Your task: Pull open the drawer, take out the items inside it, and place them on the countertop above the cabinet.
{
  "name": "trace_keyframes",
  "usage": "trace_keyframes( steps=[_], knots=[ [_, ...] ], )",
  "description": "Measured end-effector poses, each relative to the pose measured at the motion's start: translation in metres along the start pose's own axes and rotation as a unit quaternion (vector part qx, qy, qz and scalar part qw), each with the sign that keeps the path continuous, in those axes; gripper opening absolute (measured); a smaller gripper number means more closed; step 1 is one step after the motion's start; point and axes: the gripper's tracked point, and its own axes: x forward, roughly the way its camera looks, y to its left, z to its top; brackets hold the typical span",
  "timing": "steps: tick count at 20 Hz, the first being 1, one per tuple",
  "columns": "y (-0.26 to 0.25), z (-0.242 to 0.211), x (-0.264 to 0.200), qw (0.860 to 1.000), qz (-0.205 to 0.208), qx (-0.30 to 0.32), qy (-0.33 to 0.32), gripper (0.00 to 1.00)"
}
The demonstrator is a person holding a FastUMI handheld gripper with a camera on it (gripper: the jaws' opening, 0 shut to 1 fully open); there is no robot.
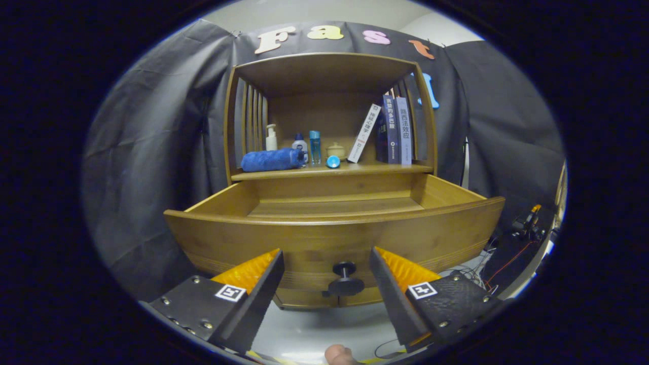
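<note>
The wooden drawer [334, 238] stood pulled open below the countertop [329, 171], its knob [345, 281] between the gripper [327, 261]'s wide-spread, empty fingers; a rolled blue towel [271, 159] lay above.

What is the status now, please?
Tongs open, black round knob between the fingers, untouched. Wooden drawer pulled open, visible floor bare. Rolled blue towel and bottles on the countertop. Nothing in the way.

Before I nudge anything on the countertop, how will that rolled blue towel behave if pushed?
The towel looks soft, so it would probably squash rather than slide. It lies as a roll, so it may turn or unroll. Bottles stand close behind it and could tip. The hand-held gripper is open, fingers either side of the drawer knob.
</note>
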Motion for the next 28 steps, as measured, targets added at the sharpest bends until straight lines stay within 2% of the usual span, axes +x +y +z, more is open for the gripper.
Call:
trace_keyframes(
  steps=[3, 6, 10, 14, 23, 28],
  knots=[
    [-0.006, -0.007, 0.013, 1.000, -0.010, 0.013, 0.007, 1.00],
    [-0.005, -0.007, 0.021, 1.000, 0.003, 0.030, -0.005, 1.00],
    [-0.009, -0.008, 0.025, 1.000, 0.005, 0.015, -0.022, 1.00],
    [-0.009, -0.010, 0.031, 0.999, 0.019, 0.045, -0.019, 0.99],
    [-0.009, -0.005, 0.047, 0.998, 0.020, 0.043, -0.029, 0.99],
    [-0.007, -0.003, 0.066, 0.997, 0.028, 0.071, -0.026, 0.99]
  ],
)
